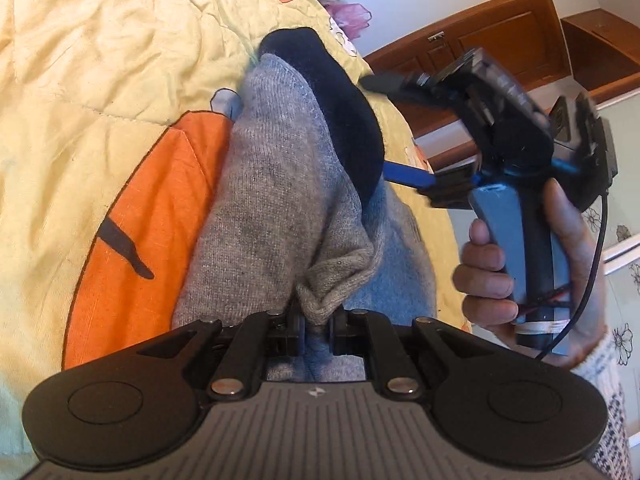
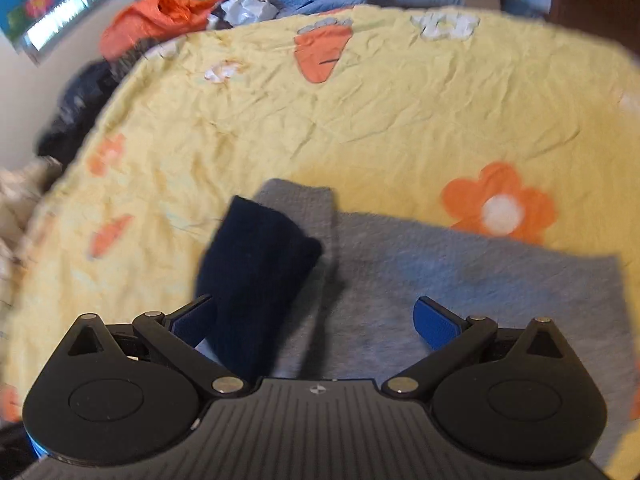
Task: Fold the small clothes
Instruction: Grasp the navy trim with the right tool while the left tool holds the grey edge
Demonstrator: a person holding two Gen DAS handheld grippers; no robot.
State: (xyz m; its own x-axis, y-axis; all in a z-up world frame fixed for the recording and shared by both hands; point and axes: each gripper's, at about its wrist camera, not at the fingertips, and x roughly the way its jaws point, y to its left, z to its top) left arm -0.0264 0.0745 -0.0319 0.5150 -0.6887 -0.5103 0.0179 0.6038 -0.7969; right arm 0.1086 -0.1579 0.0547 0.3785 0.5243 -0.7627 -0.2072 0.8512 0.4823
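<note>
A grey knit garment point(image 1: 264, 208) with a dark navy end part point(image 1: 344, 112) lies on a yellow bedspread point(image 1: 100, 60). In the left wrist view my left gripper point(image 1: 318, 320) is shut on a bunched fold of the grey knit at its near edge. My right gripper point(image 1: 386, 128), held by a hand point(image 1: 492, 280), reaches in from the right beside the navy part. In the right wrist view the right gripper point(image 2: 314, 320) is open over the grey garment point(image 2: 460, 272). The navy part point(image 2: 256, 264) lies between its blue pads point(image 2: 436, 324), close to the left one.
The bedspread point(image 2: 380, 100) is printed with orange carrots and flowers. A heap of mixed clothes point(image 2: 168, 12) sits past its far edge. Brown wooden cabinets point(image 1: 500, 36) stand beyond the bed on the right of the left wrist view.
</note>
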